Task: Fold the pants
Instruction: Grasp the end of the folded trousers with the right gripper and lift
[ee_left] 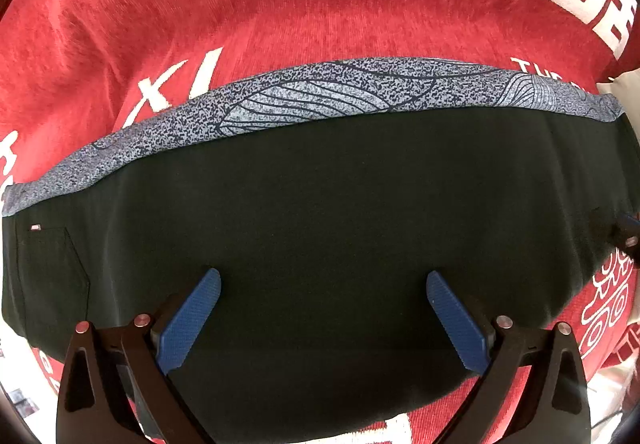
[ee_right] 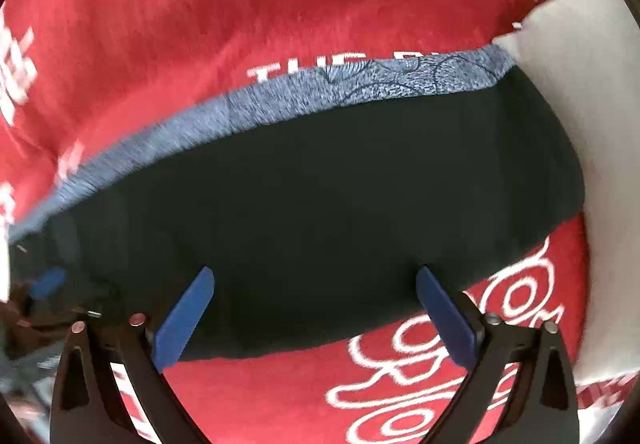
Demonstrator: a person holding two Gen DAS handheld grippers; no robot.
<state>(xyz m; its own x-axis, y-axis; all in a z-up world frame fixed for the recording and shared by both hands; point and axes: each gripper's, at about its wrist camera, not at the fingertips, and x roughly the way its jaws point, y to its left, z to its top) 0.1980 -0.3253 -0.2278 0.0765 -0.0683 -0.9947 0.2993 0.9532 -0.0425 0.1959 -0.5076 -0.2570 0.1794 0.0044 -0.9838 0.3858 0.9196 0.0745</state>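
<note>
The pants (ee_left: 320,212) lie flat on a red blanket: black cloth with a blue-grey patterned layer (ee_left: 320,92) showing along the far edge. A back pocket (ee_left: 52,268) shows at the left. My left gripper (ee_left: 323,284) hovers open over the black cloth, holding nothing. In the right wrist view the pants (ee_right: 320,196) end at the right, with the patterned strip (ee_right: 360,88) behind. My right gripper (ee_right: 315,280) is open above the near edge, empty. The right gripper's tip (ee_left: 628,232) shows at the left view's right edge. The left gripper's finger (ee_right: 48,282) shows at the right view's left edge.
The red blanket (ee_left: 280,4) with white lettering covers the surface all around. A white surface (ee_right: 580,84) lies past the blanket's right edge. Blurred clutter shows at the lower left of the right wrist view.
</note>
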